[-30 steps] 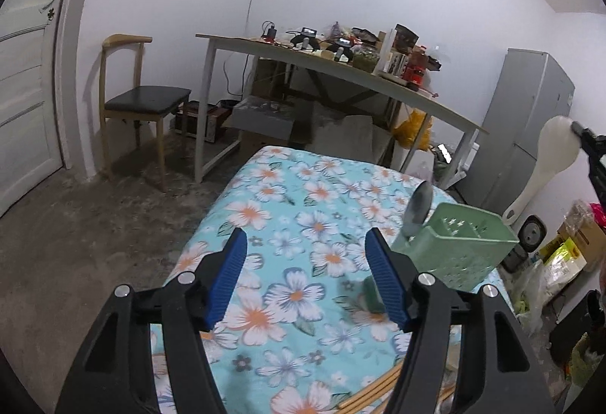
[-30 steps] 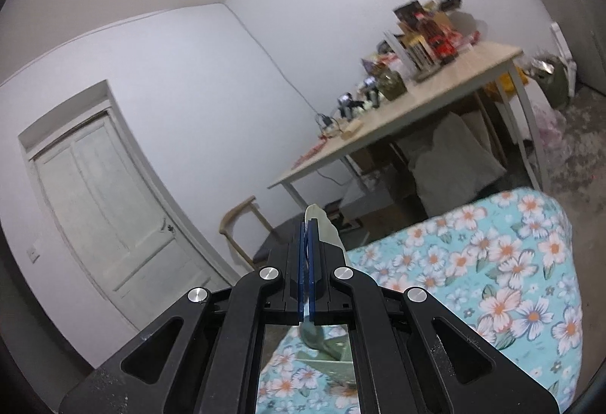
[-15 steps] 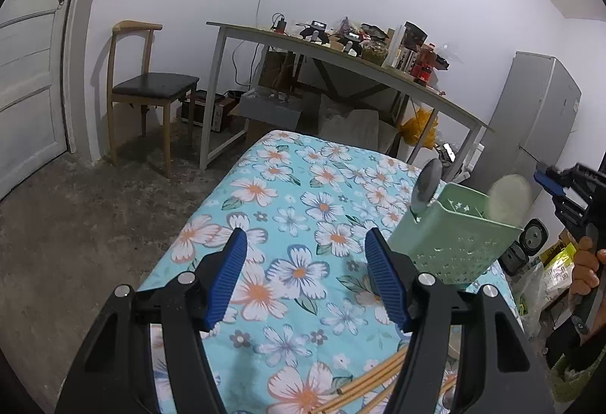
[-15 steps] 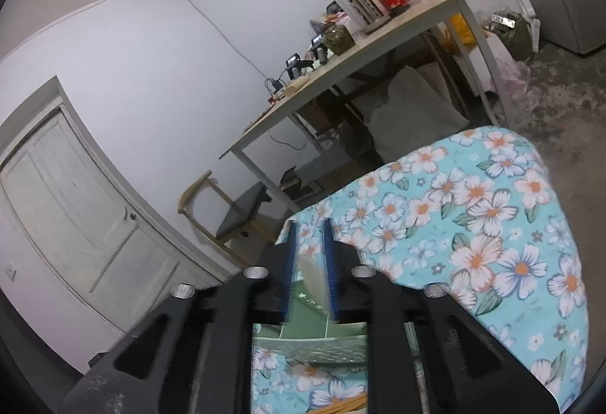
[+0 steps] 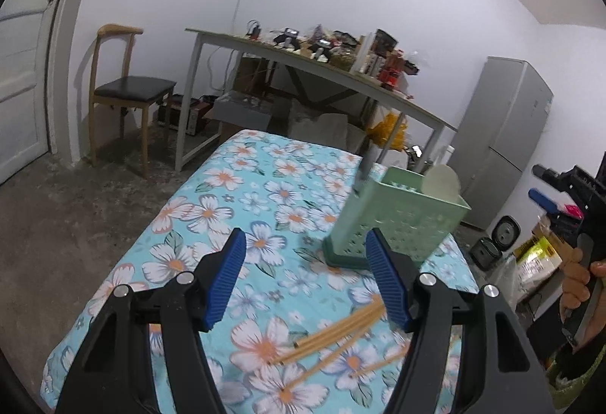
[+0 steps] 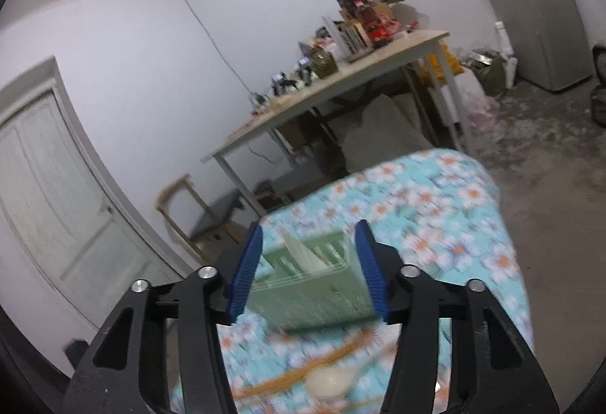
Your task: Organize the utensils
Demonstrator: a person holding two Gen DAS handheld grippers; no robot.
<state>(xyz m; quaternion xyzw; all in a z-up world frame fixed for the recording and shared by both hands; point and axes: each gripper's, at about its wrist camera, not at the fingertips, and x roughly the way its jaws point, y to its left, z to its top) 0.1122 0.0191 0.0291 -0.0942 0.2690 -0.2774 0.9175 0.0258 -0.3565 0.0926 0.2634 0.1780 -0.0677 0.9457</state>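
Right fingers (image 6: 364,262) just opening, nothing between

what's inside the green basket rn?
Standing in the green basket: a cream rice paddle at its far side, and a grey metal utensil at the left corner. Their lower ends are hidden by the walls, as is anything lying lower inside.

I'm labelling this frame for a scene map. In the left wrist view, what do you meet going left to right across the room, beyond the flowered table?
White door → wooden chair → cluttered long table → grey fridge → right gripper, at the frame's right edge.
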